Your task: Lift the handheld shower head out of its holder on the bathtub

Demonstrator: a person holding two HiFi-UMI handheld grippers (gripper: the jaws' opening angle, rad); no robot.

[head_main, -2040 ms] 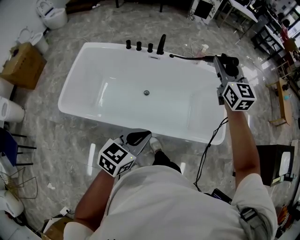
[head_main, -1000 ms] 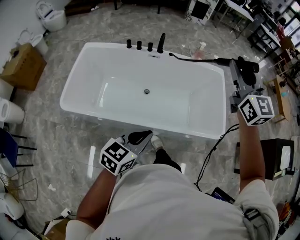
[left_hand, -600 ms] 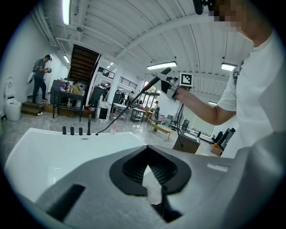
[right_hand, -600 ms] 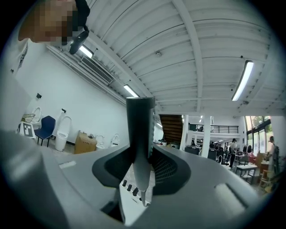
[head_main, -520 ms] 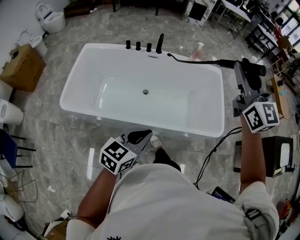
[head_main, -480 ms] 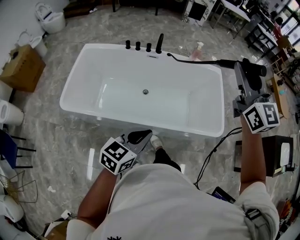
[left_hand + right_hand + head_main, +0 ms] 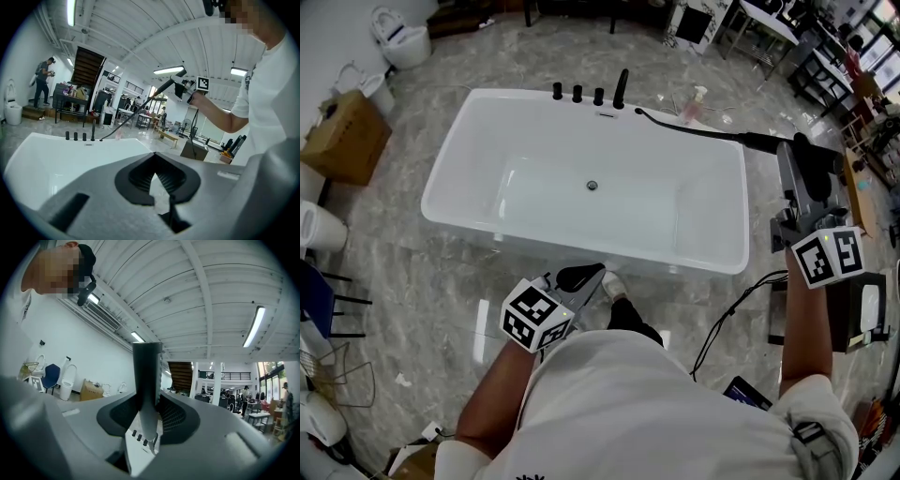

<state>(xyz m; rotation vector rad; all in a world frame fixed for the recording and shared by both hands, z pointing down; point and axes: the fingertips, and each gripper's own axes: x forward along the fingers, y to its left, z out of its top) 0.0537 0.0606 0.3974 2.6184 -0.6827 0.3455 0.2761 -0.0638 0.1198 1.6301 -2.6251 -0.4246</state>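
Observation:
The black handheld shower head (image 7: pixel 762 142) is out of its holder, off the right end of the white bathtub (image 7: pixel 739 220). My right gripper (image 7: pixel 807 159) is shut on its handle (image 7: pixel 146 376). Its black hose (image 7: pixel 689 126) runs taut from the shower head back to the tub's far rim, beside the black faucet (image 7: pixel 622 88) and knobs (image 7: pixel 577 93). The left gripper view shows the shower head (image 7: pixel 168 85) raised in the air in the right gripper (image 7: pixel 183 89). My left gripper (image 7: pixel 579 276) is shut on nothing, low by the tub's near side; its jaws meet (image 7: pixel 152 158).
A cardboard box (image 7: pixel 343 129) and toilets (image 7: pixel 403 28) stand left of the tub. A black box (image 7: pixel 853 319) sits on the floor at the right, with a cable (image 7: pixel 722 314) trailing beside it. Tables and benches crowd the far right corner. A shoe (image 7: pixel 612 288) shows near the tub.
My right gripper has carried the shower head rightward and nearer to me, away from the tub, drawing the hose out longer. The left gripper has stayed put.

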